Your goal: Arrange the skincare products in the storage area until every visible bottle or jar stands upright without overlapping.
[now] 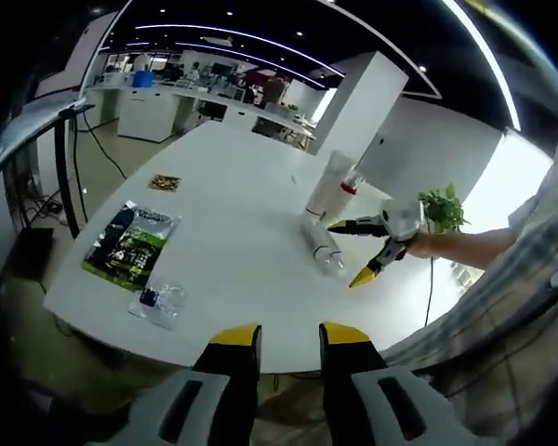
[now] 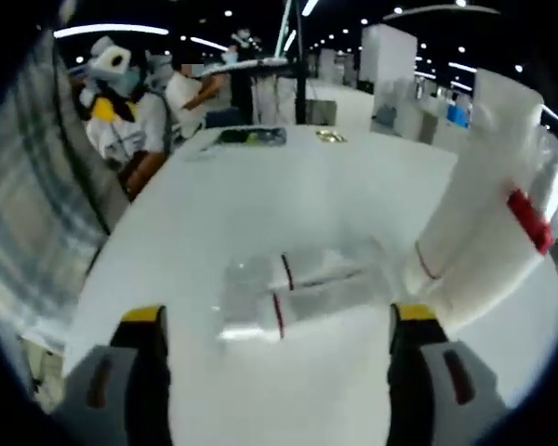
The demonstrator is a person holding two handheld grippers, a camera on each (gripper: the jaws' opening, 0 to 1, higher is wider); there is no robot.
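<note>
The right gripper point(image 2: 277, 325) has its jaws wide apart above the white table point(image 2: 260, 186). Between them lie two clear bottles point(image 2: 302, 290) on their sides. Two white tubes point(image 2: 484, 232) stand just beside them.

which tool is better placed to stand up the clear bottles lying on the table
Right. The right tool is open with the two lying clear bottles just ahead between its jaws, beside the upright white tubes. The left tool hangs back at the table edge.

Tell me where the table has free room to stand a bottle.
Bare table lies between the green packet and the lying clear bottles. It is crowded around the white tubes, where the right gripper reaches.
</note>
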